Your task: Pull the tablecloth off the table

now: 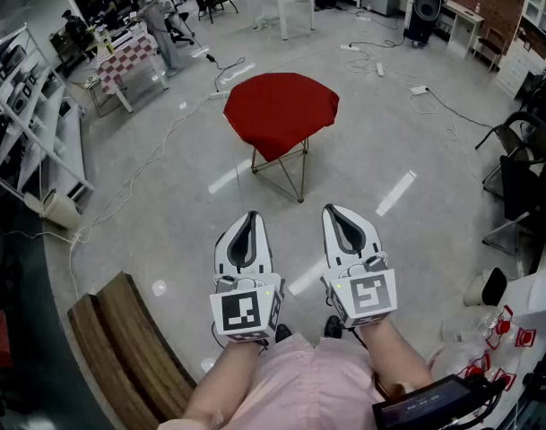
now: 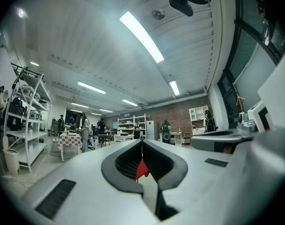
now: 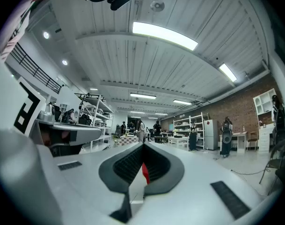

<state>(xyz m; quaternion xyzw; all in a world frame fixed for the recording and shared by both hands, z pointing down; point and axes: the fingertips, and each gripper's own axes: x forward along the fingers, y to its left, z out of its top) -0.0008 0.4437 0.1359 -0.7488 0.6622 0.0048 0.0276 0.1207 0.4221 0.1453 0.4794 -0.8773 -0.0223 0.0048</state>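
A red tablecloth (image 1: 281, 110) covers a small folding table with thin metal legs (image 1: 289, 170) out on the grey floor, well ahead of me. Both grippers are held level near my body, far short of the table. My left gripper (image 1: 250, 216) is shut with nothing in it, and my right gripper (image 1: 335, 210) beside it is shut and empty too. In the left gripper view a sliver of the red tablecloth (image 2: 142, 169) shows through the notch between the closed jaws. The right gripper view shows the same red cloth (image 3: 145, 172) as a thin strip.
A wooden bench (image 1: 129, 348) lies at my lower left. White shelving (image 1: 30, 124) lines the left wall. Cables (image 1: 147, 164) trail across the floor. A checkered table (image 1: 125, 61) with people stands far back left, black chairs (image 1: 524, 177) and a cluttered table (image 1: 515, 330) at right.
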